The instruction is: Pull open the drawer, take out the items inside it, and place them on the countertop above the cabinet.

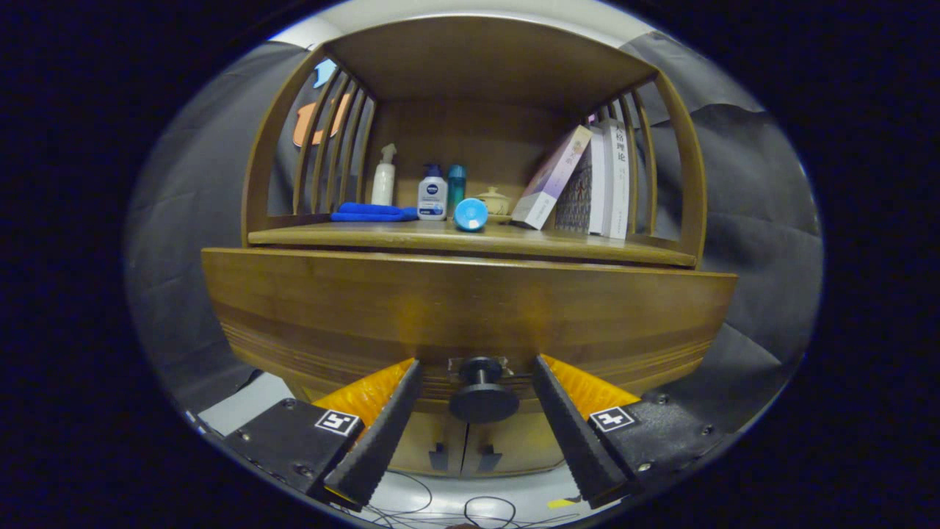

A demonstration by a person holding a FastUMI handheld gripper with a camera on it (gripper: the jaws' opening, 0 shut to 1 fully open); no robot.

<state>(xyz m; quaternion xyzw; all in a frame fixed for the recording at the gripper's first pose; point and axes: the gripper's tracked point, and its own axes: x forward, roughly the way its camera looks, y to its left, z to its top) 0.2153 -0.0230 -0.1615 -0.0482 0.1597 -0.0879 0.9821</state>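
Your gripper (pixel 477 371) spread, fingers flanking drawer knob (pixel 482 397); drawer (pixel 470 308) front reads closed; contents hidden; countertop (pixel 470 239) already cluttered.

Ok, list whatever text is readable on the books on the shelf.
"格理论": on the white book's spine.
Leaning book: cover print too blurred to read.
Patterned book: nothing legible.
The gripper is open, its fingers on either side of the drawer knob.
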